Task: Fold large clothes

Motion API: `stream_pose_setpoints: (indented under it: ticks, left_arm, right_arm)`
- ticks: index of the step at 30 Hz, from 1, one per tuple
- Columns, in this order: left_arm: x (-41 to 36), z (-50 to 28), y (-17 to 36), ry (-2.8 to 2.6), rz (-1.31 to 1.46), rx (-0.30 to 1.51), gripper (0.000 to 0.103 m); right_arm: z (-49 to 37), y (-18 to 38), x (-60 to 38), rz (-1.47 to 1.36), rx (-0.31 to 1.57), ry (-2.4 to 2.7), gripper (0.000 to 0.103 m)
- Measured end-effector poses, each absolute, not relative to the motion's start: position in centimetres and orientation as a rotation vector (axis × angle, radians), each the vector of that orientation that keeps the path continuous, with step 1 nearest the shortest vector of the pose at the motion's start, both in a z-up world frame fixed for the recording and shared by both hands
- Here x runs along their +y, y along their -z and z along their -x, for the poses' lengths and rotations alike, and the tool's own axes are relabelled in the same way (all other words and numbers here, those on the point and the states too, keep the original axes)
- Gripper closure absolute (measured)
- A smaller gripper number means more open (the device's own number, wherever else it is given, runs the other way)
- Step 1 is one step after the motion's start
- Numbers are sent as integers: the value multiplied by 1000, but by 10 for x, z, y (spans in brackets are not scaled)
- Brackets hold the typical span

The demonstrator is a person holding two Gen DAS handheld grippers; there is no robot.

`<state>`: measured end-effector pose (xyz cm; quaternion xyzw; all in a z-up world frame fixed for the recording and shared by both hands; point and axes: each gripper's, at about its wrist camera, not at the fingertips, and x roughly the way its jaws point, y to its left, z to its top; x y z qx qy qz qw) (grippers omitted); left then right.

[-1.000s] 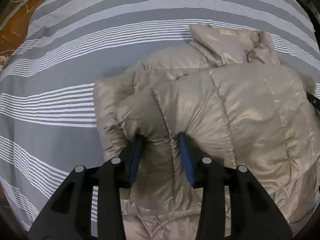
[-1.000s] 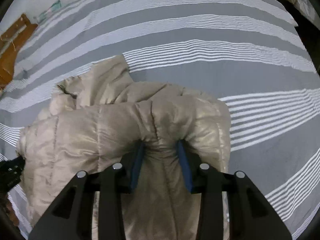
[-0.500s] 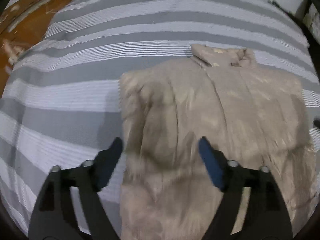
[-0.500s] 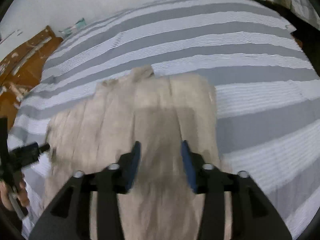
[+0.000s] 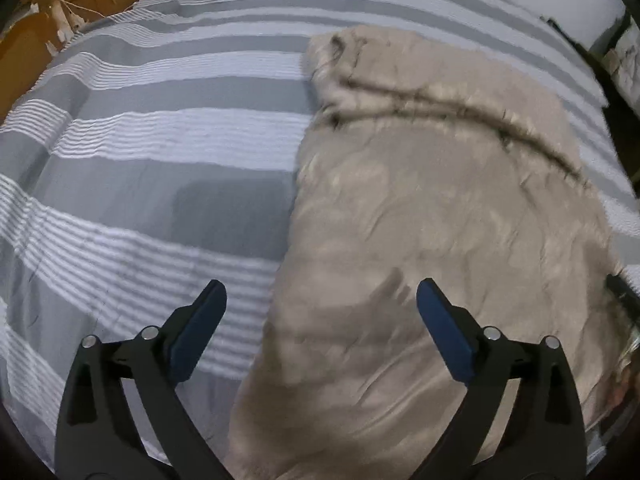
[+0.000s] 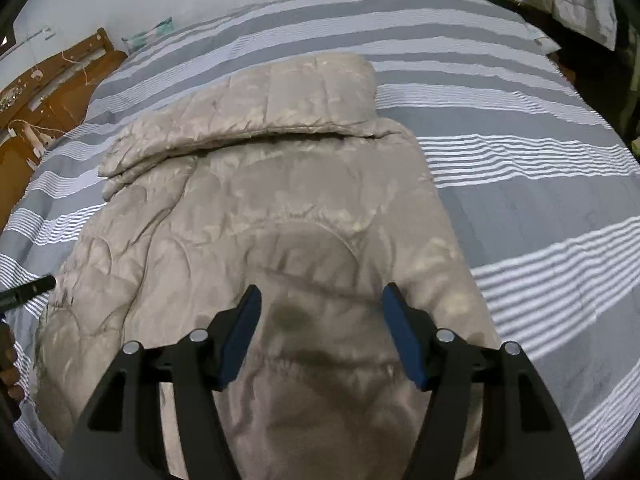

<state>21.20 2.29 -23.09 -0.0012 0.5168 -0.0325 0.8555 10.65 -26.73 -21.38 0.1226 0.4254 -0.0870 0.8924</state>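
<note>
No legible text, label or number anywhere

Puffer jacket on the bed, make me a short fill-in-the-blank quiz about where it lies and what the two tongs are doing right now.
1. The beige puffer jacket lies on a bedspread with grey and ____ stripes.
2. The left tongs hold ____ between their blue pads.
3. The right tongs hover with their jaws ____ above the jacket.
4. Beyond the bed's far left edge shows a floor of brown ____.

Missing words: white; nothing; open; wood
</note>
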Motion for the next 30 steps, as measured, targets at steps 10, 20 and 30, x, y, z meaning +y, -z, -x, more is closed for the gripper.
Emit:
stream_pose_setpoints:
  ticks: [10, 20, 30]
  left_arm:
    - [22, -175, 249, 31, 41, 1078, 4]
    - [27, -159, 230, 61, -15, 1080, 3]
    - [26, -137, 206, 76, -61, 1009, 3]
  right_arm:
    - [-84, 207, -250, -163, 916, 197, 39]
    - [-58, 210, -255, -180, 911, 232, 19]
    - [-46, 204, -261, -115, 924, 308, 16]
